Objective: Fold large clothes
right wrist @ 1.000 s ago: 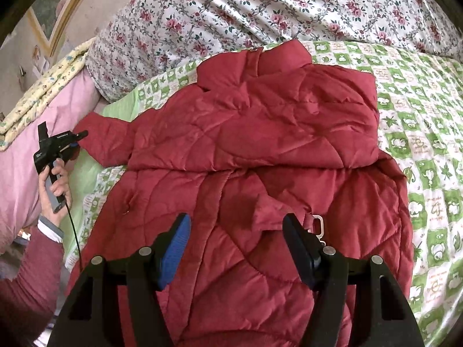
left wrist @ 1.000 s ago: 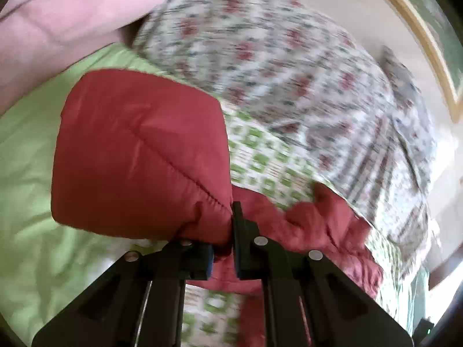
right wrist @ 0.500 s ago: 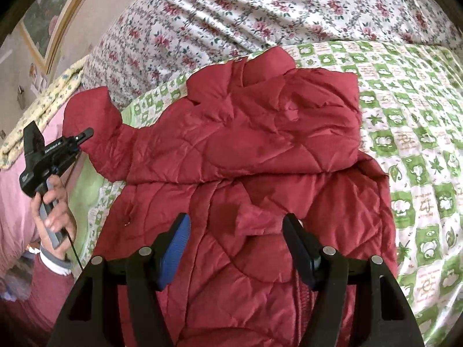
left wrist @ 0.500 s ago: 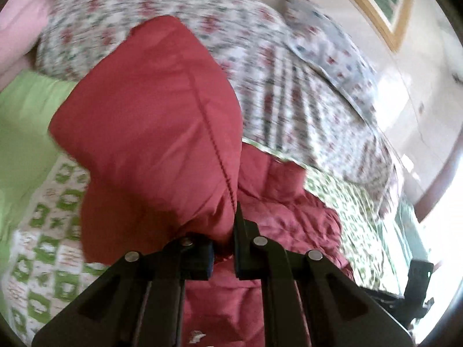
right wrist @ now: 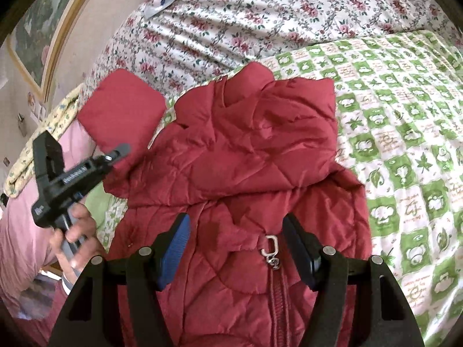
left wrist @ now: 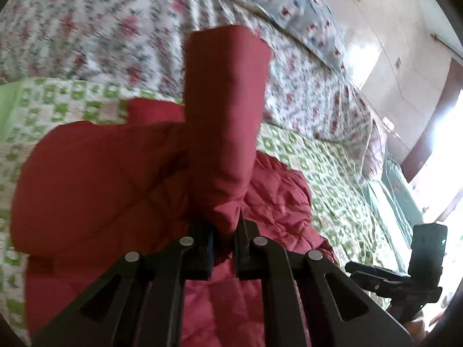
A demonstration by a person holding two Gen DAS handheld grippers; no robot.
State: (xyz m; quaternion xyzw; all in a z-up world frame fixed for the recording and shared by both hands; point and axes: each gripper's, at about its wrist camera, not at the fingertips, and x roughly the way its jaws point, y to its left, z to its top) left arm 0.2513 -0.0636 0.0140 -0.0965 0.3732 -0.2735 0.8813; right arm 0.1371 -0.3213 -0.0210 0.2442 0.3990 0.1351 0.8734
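A red quilted jacket (right wrist: pixel 254 156) lies front up on a green-checked bed cover (right wrist: pixel 405 133), its silver zipper pull (right wrist: pixel 270 245) near the front. My left gripper (left wrist: pixel 224 231) is shut on the jacket's left sleeve (left wrist: pixel 225 110) and holds the cuff lifted, standing up above the jacket body (left wrist: pixel 95 179). The lifted sleeve (right wrist: pixel 124 110) and the left gripper (right wrist: pixel 120 151) also show in the right wrist view. My right gripper (right wrist: pixel 235 248) is open and empty, hovering over the zipper area. It shows at the right edge of the left wrist view (left wrist: pixel 405 277).
A floral quilt (right wrist: pixel 260 17) is heaped along the head of the bed. A pink blanket (right wrist: pixel 20 214) and a yellow-edged pillow (right wrist: pixel 43 127) lie at the left. A framed picture (right wrist: pixel 37 34) hangs on the wall behind. A bright window (left wrist: pixel 445 156) is at the right.
My left gripper has raised the sleeve and swung it up and inward towards the jacket body. My right gripper has moved forward over the zipper, still open.
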